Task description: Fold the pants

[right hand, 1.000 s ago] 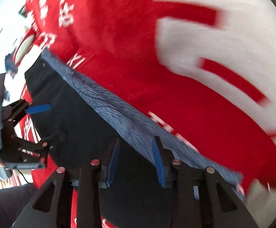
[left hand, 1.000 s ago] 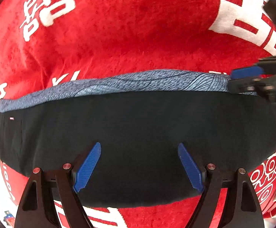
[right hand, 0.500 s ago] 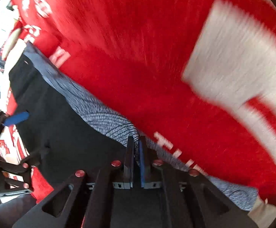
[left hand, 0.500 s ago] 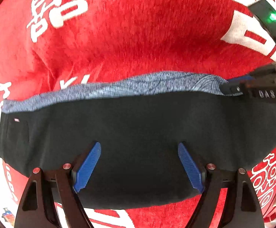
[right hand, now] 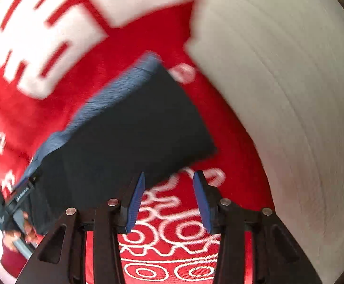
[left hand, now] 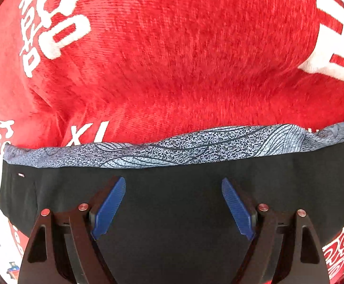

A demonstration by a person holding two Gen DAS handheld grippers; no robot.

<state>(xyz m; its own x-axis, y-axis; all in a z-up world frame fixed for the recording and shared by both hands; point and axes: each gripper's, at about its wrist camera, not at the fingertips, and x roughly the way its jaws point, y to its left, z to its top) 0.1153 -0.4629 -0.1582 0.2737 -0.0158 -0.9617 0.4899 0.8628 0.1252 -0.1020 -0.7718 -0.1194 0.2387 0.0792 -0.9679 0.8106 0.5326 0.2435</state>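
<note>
Between the spread blue ribbed pads of the left gripper (left hand: 173,207), low in the left wrist frame, lay the black smooth-knit pants with a speckled grey-blue patterned band (left hand: 172,201). Their long axis ran left to right across the frame, the band along the far edge, and the cloth passed under both fingers. The right gripper (right hand: 169,203), fingers also apart and holding nothing, hovered at the bottom of its frame just off the pants' near corner, with the garment reaching up and left. By this reading the left gripper was the nearer one for a pinch. Beneath everything spread a red plush blanket with white lettering (left hand: 172,59), with a pale ribbed surface (right hand: 290,94) at right.
</note>
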